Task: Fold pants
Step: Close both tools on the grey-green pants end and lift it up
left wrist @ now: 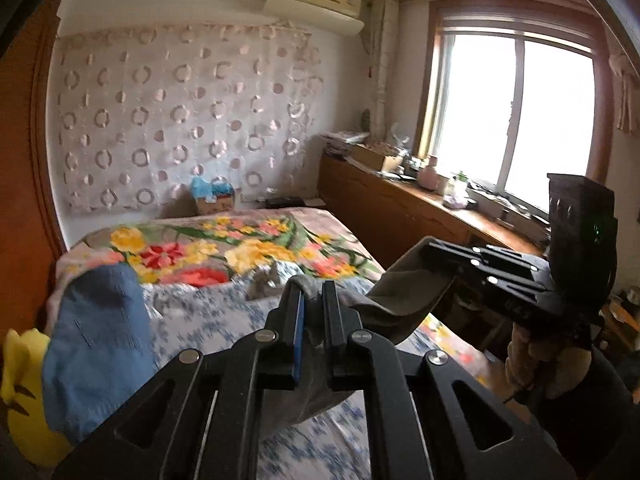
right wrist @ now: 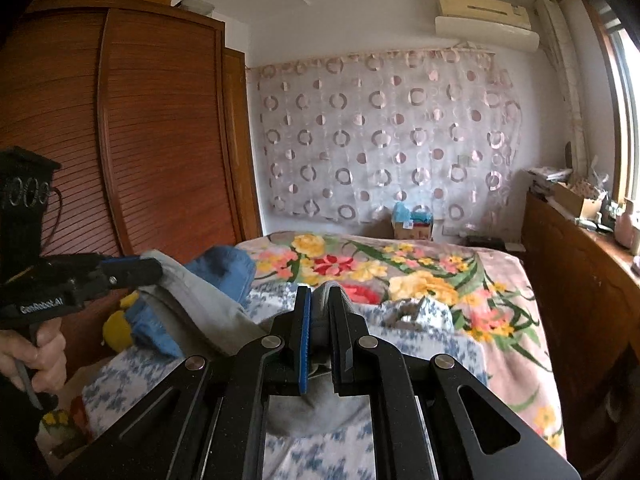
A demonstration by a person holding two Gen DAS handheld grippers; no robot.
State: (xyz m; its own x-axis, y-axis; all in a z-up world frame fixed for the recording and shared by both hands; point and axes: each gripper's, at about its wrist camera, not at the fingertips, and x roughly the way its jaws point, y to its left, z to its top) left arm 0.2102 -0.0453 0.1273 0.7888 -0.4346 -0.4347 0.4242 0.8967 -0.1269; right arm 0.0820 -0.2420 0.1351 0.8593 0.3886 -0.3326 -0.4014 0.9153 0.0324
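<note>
Grey pants [left wrist: 394, 304] hang stretched between my two grippers above the bed. My left gripper [left wrist: 313, 286] is shut on one end of the pants' edge; it also shows at the left of the right wrist view [right wrist: 154, 268], clamped on the grey cloth [right wrist: 200, 304]. My right gripper [right wrist: 322, 292] is shut on the other end; it shows at the right of the left wrist view [left wrist: 426, 250], held in a hand. The rest of the pants drops below the jaws out of sight.
The bed [right wrist: 500, 272] has a floral blanket and a blue-white sheet [left wrist: 224, 312]. A blue garment [left wrist: 100, 332] and a yellow plush toy [left wrist: 22, 392] lie at its left. A wooden wardrobe [right wrist: 160, 140] stands left, a cluttered wooden counter [left wrist: 420, 208] under the window right.
</note>
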